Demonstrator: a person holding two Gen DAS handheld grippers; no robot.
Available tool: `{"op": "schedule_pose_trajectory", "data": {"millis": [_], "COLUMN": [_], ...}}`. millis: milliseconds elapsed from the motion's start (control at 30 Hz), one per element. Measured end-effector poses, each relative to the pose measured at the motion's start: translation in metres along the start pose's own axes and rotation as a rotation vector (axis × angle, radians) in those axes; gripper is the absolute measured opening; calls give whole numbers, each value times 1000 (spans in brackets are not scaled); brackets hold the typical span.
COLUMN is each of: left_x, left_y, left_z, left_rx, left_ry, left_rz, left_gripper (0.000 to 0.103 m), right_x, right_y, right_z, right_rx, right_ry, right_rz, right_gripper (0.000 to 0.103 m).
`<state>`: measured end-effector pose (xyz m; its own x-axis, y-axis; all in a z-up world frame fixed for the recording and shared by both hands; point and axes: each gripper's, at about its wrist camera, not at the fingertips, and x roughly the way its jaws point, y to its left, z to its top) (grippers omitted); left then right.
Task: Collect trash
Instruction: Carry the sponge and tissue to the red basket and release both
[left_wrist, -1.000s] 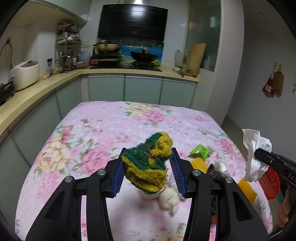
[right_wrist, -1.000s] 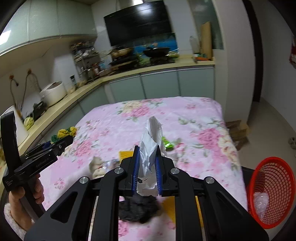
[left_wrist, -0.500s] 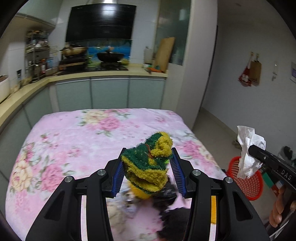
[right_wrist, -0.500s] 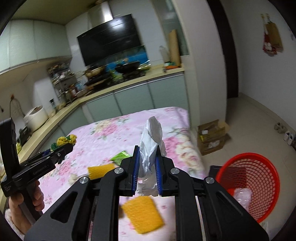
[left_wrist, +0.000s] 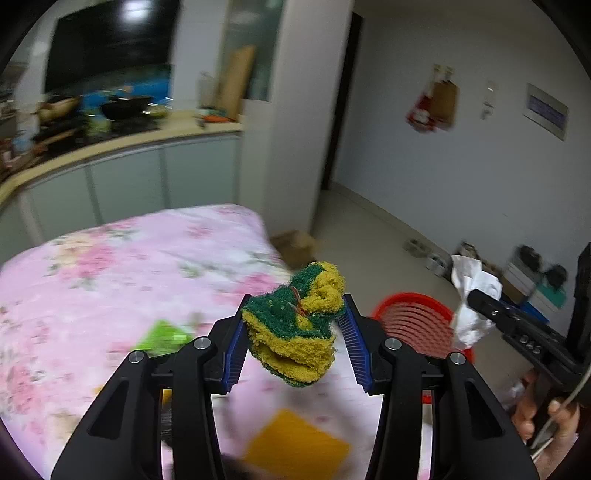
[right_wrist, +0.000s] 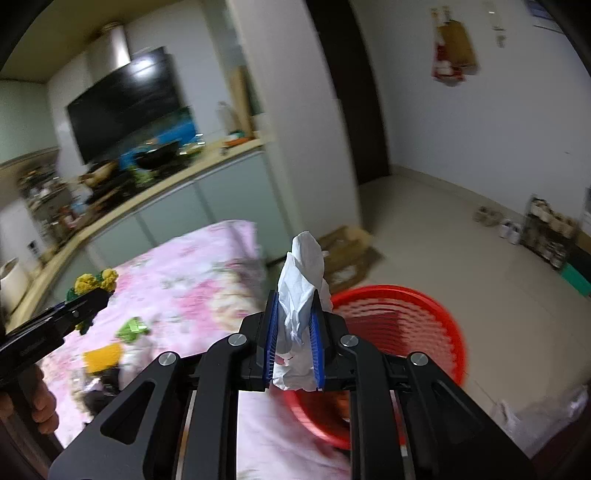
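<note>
My left gripper (left_wrist: 293, 325) is shut on a crumpled green and yellow scouring sponge (left_wrist: 295, 325), held above the right edge of the pink floral table (left_wrist: 110, 266). My right gripper (right_wrist: 293, 332) is shut on a white crumpled tissue (right_wrist: 301, 295), held above the near rim of the red mesh basket (right_wrist: 406, 325) on the floor. The basket also shows in the left wrist view (left_wrist: 417, 321), with the right gripper and its tissue (left_wrist: 471, 295) over it. The left gripper with the sponge (right_wrist: 92, 282) shows at the left of the right wrist view.
On the table lie a green wrapper (right_wrist: 133, 328), a yellow sponge (right_wrist: 101, 356), a dark clump (right_wrist: 99, 391) and an orange-yellow pad (left_wrist: 295, 446). A cardboard box (right_wrist: 347, 251) sits on the floor by the white pillar. Shoes and racks line the right wall.
Both grippers have swung right, away from the table middle toward the red basket, each still holding its item. The basket now lies just beyond the right gripper's fingers.
</note>
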<state>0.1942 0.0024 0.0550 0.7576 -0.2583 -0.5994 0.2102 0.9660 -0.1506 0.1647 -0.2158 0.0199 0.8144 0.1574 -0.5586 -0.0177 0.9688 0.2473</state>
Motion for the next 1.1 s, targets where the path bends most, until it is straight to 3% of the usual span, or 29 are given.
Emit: {"op": "schedule_pose_trajectory", "data": {"millis": [200,467,567,700,867,967,1100], "left_x": [49,97,110,121,122,118,109], "left_y": [-59,-106,-115,-117,-114,-106,-96], "left_z": [-6,-18,-25,-31,-30,-28,-24], "left_rx": [67,107,118,121,125,108,81], "left_ry": [104,212,241,264,252,239,223], "left_rz": [-141,-240,-251,-251,-229,-218,-196], "left_gripper": [45,47,48,51,71,78,79], "right_x": [6,33,39,43,40,37,31], "right_y": [-36,-58,-63,-69,-75,-76,-73], "right_z": [-10,-16,-19,-24,-24,-23,-22], "right_rx": [58,104,125,159,192,197,192], "right_ry": [37,104,132,141,134,127,113], "right_rz": [-87,-120,-105,-97,-90,-92,-86], "right_gripper": [16,17,19,42,53,56,59]}}
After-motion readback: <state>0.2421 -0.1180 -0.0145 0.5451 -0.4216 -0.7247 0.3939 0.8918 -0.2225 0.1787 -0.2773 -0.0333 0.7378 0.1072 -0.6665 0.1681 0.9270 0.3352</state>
